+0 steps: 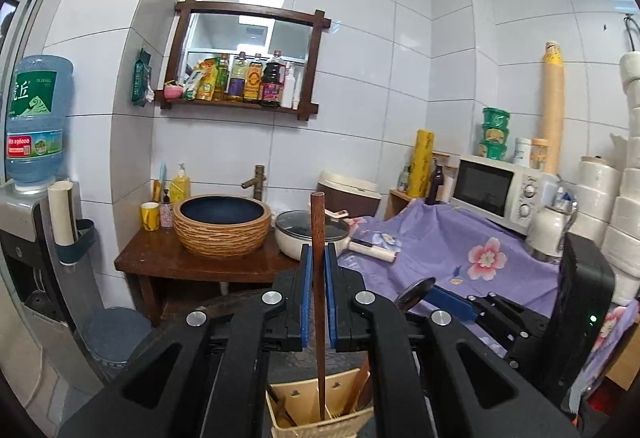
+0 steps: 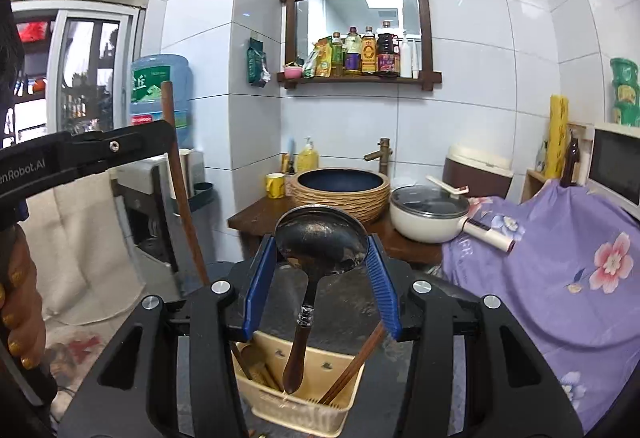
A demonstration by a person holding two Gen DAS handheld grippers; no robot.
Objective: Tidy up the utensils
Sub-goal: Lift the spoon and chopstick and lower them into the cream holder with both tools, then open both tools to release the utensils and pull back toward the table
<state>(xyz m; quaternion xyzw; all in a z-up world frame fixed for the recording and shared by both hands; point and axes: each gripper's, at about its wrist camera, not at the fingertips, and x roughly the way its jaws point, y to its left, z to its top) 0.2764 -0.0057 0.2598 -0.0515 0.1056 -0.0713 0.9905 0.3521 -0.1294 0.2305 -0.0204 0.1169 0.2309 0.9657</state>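
Behind the utensil basket (image 2: pixel 296 394): sink bowl (image 2: pixel 340 189), pot (image 2: pixel 428 213).

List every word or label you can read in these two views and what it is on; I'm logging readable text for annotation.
"enRobot.AI": white print, cut off at the frame edge, on the left gripper's black arm.
"丘": large white character on the water jug's green label.
Jug's red band: print too small to read.
Sauce bottles on the wall shelf: labels blurred.
Green cups: unreadable.
Microwave dials: markings unreadable.

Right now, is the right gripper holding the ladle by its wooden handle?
No, the right gripper clamps the ladle by its metal bowl, handle hanging down.
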